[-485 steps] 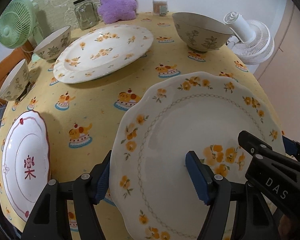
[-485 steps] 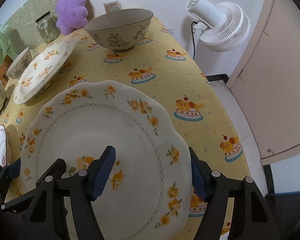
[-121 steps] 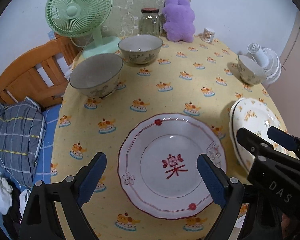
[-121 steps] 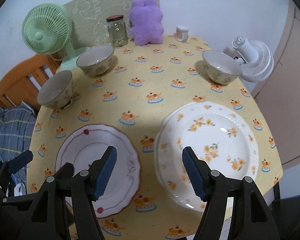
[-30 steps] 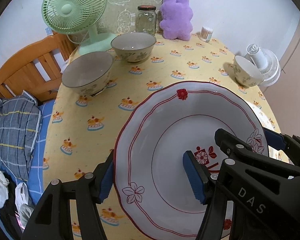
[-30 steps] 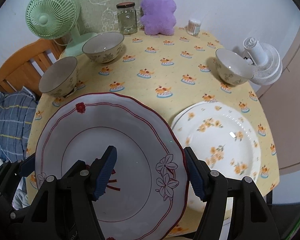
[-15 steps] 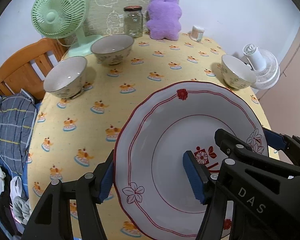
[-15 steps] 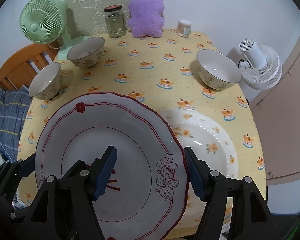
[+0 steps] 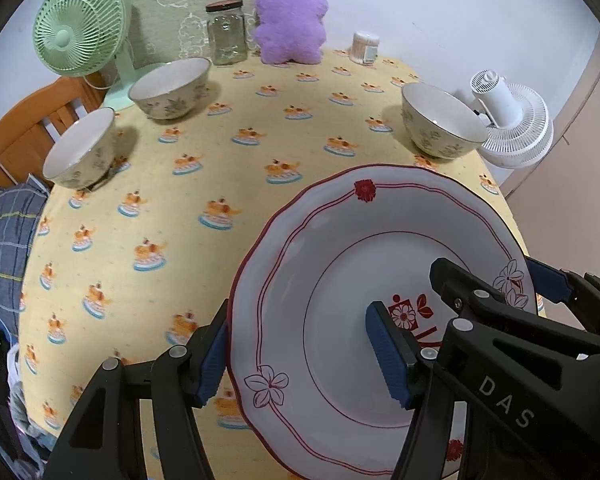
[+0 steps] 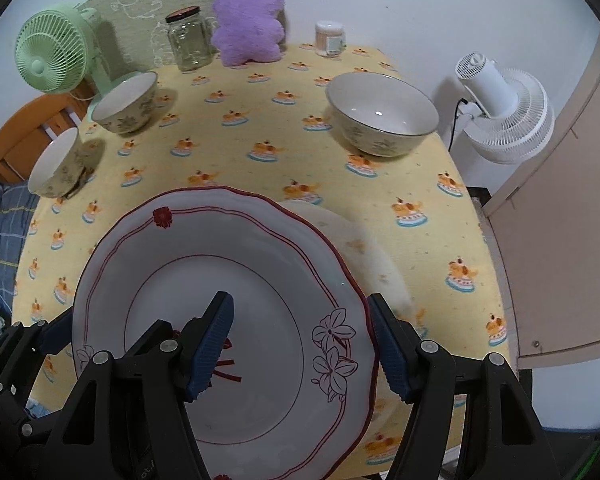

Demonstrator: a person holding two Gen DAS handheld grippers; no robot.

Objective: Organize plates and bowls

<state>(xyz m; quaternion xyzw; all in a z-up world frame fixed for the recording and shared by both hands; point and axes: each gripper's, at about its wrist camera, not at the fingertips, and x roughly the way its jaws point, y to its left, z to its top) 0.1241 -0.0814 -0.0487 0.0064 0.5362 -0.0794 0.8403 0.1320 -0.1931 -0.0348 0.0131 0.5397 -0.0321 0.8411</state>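
Observation:
Both grippers hold one white plate with a red rim [image 9: 332,272], lifted above the table. My left gripper [image 9: 300,356] is shut on its left edge, one finger above and one below. My right gripper [image 10: 304,344] is shut on its right edge [image 10: 340,280]. In the right wrist view the yellow-flowered plates [image 10: 364,248] lie blurred on the cloth just under and right of the held plate. Three floral bowls stand on the table: one at the right [image 9: 440,124], two at the left [image 9: 170,86] [image 9: 80,152].
The round table has a yellow cake-print cloth [image 9: 228,168]. At the back stand a green fan [image 9: 80,28], a glass jar [image 9: 226,32], a purple plush [image 9: 292,16] and a small cotton-swab tub [image 9: 365,46]. A white fan [image 9: 508,124] stands off the right edge; a wooden chair [image 9: 32,120] is at the left.
The held plate has travelled right across the table with both grippers and now covers most of the flowered plates. The grip on it is unchanged.

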